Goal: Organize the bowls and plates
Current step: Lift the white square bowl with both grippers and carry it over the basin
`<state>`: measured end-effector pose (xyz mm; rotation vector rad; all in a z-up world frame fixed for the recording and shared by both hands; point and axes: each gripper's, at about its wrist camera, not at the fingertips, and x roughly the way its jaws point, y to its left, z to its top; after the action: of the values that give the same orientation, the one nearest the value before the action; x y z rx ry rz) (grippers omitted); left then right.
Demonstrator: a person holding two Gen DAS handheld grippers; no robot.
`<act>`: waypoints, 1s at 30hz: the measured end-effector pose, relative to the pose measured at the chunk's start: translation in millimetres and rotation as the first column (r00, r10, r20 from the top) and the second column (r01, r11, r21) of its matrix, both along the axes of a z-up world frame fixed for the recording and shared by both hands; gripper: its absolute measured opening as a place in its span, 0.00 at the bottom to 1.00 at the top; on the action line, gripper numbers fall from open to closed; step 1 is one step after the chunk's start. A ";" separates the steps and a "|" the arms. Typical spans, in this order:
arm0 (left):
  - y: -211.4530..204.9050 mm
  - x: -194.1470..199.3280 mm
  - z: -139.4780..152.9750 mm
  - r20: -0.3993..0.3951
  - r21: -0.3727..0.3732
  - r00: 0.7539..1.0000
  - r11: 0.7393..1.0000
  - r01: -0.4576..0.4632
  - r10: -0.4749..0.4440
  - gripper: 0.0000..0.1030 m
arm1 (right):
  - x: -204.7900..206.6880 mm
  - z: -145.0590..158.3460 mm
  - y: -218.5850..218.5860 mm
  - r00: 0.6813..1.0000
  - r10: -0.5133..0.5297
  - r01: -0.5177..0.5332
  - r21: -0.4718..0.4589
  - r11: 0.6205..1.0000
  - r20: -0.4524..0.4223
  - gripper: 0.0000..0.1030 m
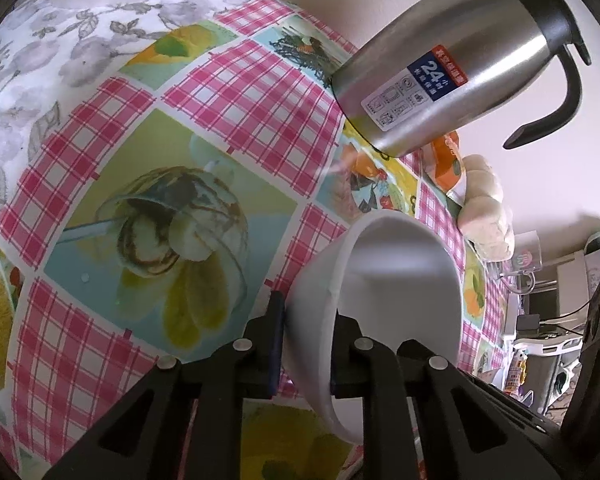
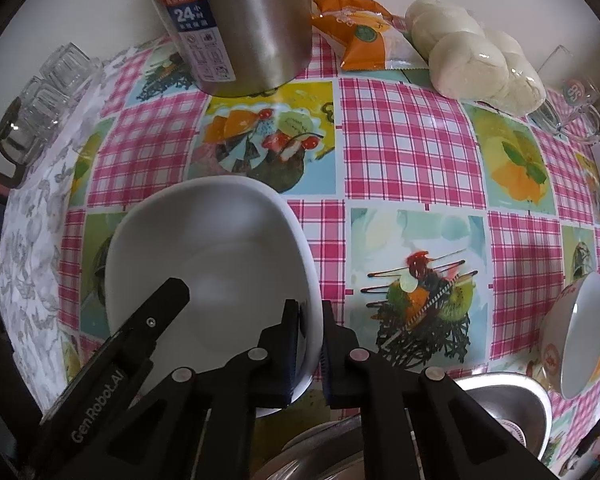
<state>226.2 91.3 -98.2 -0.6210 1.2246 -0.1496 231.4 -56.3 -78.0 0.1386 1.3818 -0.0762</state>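
A white bowl [image 1: 396, 276] hangs tilted over the tablecloth in the left wrist view. My left gripper [image 1: 308, 320] is shut on its near wall, one pad outside and one inside. In the right wrist view the white bowl [image 2: 212, 256] lies at the lower left. A second white rim shows just outside its far and right edge. My right gripper [image 2: 310, 316] is shut on that right edge. One of my left gripper's fingers [image 2: 164, 304] reaches into the bowl from the lower left. Another white bowl with red print [image 2: 580, 332] stands on its edge at the far right.
A steel thermos jug [image 2: 236, 20] stands at the back beside an orange packet [image 2: 360, 28] and a bag of buns [image 2: 480, 64]. Glasses [image 2: 44, 92] sit at the left and a glass mug [image 2: 572, 96] at the right. Steel bowls [image 2: 500, 400] lie at the near edge.
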 end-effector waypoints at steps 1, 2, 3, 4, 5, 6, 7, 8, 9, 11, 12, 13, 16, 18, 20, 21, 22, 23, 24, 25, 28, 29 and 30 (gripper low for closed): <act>-0.4 -1.1 2.1 0.004 0.003 1.000 1.000 0.002 -0.002 0.17 | -1.1 2.0 -0.3 1.000 0.000 0.000 0.004 1.000 0.005 0.10; -1.4 -2.5 5.0 0.008 0.007 1.000 1.000 0.006 -0.006 0.17 | -2.7 4.7 -0.8 1.000 -0.001 0.000 0.009 1.000 0.013 0.10; -2.2 -3.3 7.1 0.012 0.009 1.000 1.000 0.008 -0.008 0.17 | -3.4 7.6 -3.3 1.000 -0.001 0.000 0.014 1.000 0.019 0.10; -3.0 -4.6 9.9 0.018 0.009 1.000 1.000 0.011 -0.011 0.17 | -4.8 10.2 -3.9 1.000 -0.001 0.001 0.018 1.000 0.025 0.10; -3.5 -6.4 12.7 0.023 0.010 1.000 1.000 0.014 -0.014 0.17 | -6.5 14.3 -5.1 0.999 -0.001 0.000 0.021 1.000 0.032 0.10; -4.2 -8.5 16.8 0.031 0.012 0.999 1.000 0.016 -0.017 0.17 | -8.7 20.3 -6.8 0.999 0.001 -0.002 0.026 1.000 0.045 0.10; -4.8 -10.5 20.8 0.040 0.014 0.999 1.000 0.018 -0.018 0.17 | -10.7 24.6 -5.6 0.998 0.004 -0.006 0.029 1.000 0.055 0.10; -5.8 -13.3 26.0 0.051 0.019 0.998 1.000 0.021 -0.022 0.17 | -13.5 30.1 -6.8 0.998 0.007 -0.010 0.034 0.999 0.068 0.10; -6.6 -15.2 30.2 0.062 0.022 0.998 0.999 0.023 -0.025 0.17 | -15.6 33.4 -7.2 0.997 0.008 -0.011 0.036 0.999 0.075 0.10; -7.5 -19.1 38.8 0.083 0.028 0.996 0.999 0.029 -0.031 0.17 | -20.8 43.5 -8.9 0.995 0.012 -0.015 0.038 0.999 0.098 0.10; -7.9 -21.3 43.7 0.095 0.028 0.995 0.999 0.031 -0.033 0.17 | -22.1 47.1 -7.9 0.994 0.011 -0.016 0.041 0.999 0.107 0.10; -8.3 -23.0 47.4 0.103 0.028 0.994 0.999 0.033 -0.035 0.17 | -24.1 49.8 -9.2 0.993 0.012 -0.017 0.044 0.999 0.114 0.10; -10.5 -29.0 61.6 0.136 0.039 0.990 0.998 0.041 -0.046 0.17 | -33.1 60.5 -13.1 0.990 0.010 -0.019 0.063 0.998 0.141 0.10; -12.9 -31.2 70.2 0.155 0.054 0.987 0.998 0.045 -0.053 0.17 | -40.0 66.7 -16.0 0.988 0.007 -0.019 0.079 0.997 0.157 0.10; -15.2 -34.1 78.7 0.175 0.075 0.982 0.996 0.055 -0.067 0.17 | -45.4 70.7 -18.3 0.986 0.002 -0.018 0.095 0.995 0.168 0.10; -16.8 -35.5 83.2 0.186 0.087 0.980 0.994 0.061 -0.077 0.17 | -48.7 72.7 -20.3 0.985 -0.005 -0.014 0.107 0.994 0.175 0.11; -18.1 -36.5 86.2 0.194 0.094 0.977 0.993 0.066 -0.083 0.17 | -52.0 74.4 -22.0 0.983 -0.012 -0.010 0.118 0.993 0.181 0.11; -19.4 -37.7 89.1 0.200 0.099 0.976 0.993 0.071 -0.089 0.17 | -54.0 76.1 -23.5 0.982 -0.017 -0.007 0.127 0.992 0.188 0.11; -20.8 -39.2 92.4 0.207 0.105 0.974 0.992 0.075 -0.096 0.17 | -56.5 77.9 -25.4 0.981 -0.022 -0.005 0.135 0.991 0.195 0.11; -22.1 -40.3 95.2 0.213 0.111 0.972 0.991 0.079 -0.101 0.17 | -59.3 79.8 -27.2 0.979 -0.026 -0.003 0.142 0.990 0.201 0.11; -26.3 -45.1 105.1 0.234 0.132 0.965 0.987 0.094 -0.123 0.17 | -68.2 85.6 -32.9 0.974 -0.040 0.002 0.169 0.986 0.222 0.10; -27.7 -47.2 109.0 0.242 0.138 0.961 0.985 0.099 -0.131 0.17 | -72.0 88.6 -34.9 0.971 -0.046 0.004 0.178 0.984 0.234 0.11; -29.4 -49.2 113.5 0.252 0.146 0.958 0.984 0.106 -0.140 0.17 | -75.7 91.1 -36.6 0.968 -0.050 0.004 0.184 0.983 0.245 0.11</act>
<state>176.9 61.9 15.3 -0.3961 1.0077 -0.2464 155.7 -93.0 13.2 0.3105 1.1345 0.0443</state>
